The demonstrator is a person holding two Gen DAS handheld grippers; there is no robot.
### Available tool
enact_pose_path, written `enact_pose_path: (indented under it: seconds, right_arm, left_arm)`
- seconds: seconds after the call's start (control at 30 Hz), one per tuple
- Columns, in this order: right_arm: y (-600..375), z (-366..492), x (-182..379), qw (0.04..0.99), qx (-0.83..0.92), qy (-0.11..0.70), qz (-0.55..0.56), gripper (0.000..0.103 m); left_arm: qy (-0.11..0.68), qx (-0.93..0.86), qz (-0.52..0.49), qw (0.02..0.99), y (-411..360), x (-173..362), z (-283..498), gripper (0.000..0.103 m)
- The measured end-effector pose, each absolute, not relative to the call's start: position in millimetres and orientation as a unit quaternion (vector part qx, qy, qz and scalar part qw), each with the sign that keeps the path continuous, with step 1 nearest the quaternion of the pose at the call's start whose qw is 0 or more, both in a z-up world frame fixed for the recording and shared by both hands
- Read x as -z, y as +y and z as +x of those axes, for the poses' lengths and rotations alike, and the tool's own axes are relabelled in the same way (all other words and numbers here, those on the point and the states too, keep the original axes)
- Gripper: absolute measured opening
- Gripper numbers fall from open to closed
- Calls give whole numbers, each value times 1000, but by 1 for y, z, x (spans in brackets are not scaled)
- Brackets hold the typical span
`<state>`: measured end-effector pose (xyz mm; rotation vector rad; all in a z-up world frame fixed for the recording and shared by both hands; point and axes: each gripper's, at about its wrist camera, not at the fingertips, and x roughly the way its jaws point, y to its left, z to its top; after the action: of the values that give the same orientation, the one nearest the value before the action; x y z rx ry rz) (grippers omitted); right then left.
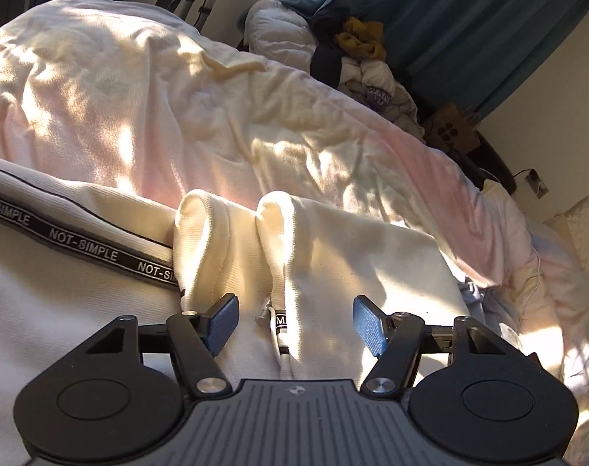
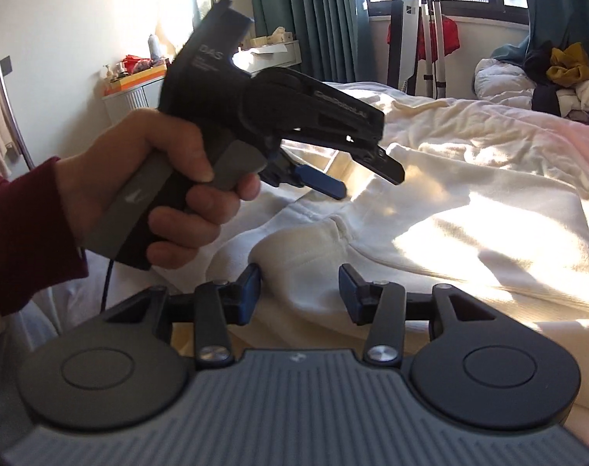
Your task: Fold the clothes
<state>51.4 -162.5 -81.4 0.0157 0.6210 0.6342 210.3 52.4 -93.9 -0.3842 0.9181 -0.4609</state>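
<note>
White sweatpants (image 1: 314, 256) lie on the bed, with a bunched waistband, a drawstring (image 1: 279, 326) and a black "NOT-SIMPLE" side stripe (image 1: 81, 242). My left gripper (image 1: 294, 324) is open just above the waistband, its blue pads either side of the drawstring. In the right wrist view the same pants (image 2: 372, 240) lie spread out. My right gripper (image 2: 300, 291) is open over a folded edge of the fabric. The left gripper (image 2: 356, 182) also shows there, held in a hand above the pants.
The bed is covered with a cream blanket (image 1: 178, 116). A pile of clothes (image 1: 356, 50) sits at the far corner by teal curtains (image 1: 469, 19). A folded ladder (image 2: 430, 39) stands under the window. A cluttered shelf (image 2: 139, 73) is at the left wall.
</note>
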Motion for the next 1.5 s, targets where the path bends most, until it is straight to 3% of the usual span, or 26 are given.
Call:
enact_pose_path:
  seconds: [0.1, 0.17, 0.23, 0.33, 0.53, 0.83, 1.1, 1.33, 1.5]
  right_arm:
    - [-163, 60, 89, 895, -319, 310, 38, 44]
    - [-160, 61, 92, 894, -324, 306, 38, 38]
    - [-159, 64, 92, 895, -323, 303, 44, 26]
    - [-162, 61, 86, 900, -323, 287, 56, 18]
    - [-164, 49, 64, 907, -332, 246, 79, 17]
    - [-152, 66, 99, 888, -319, 322, 82, 17]
    - [-153, 61, 92, 893, -317, 312, 66, 19]
    - [-171, 43, 66, 910, -298, 278, 72, 20]
    - [-210, 35, 42, 927, -263, 244, 105, 21]
  left_arm:
    - [426, 236, -192, 852, 52, 102, 213, 47]
    - [430, 230, -187, 853, 49, 104, 215, 24]
    - [425, 233, -193, 853, 51, 104, 215, 19]
    - [411, 242, -208, 854, 56, 98, 213, 16]
    - [369, 251, -228, 865, 72, 62, 201, 16]
    - [418, 206, -194, 863, 65, 111, 213, 18]
    - [387, 164, -204, 884, 93, 84, 176, 32]
    - [357, 48, -253, 898, 169, 37, 107, 84]
    - [349, -53, -300, 886, 243, 20, 67, 86]
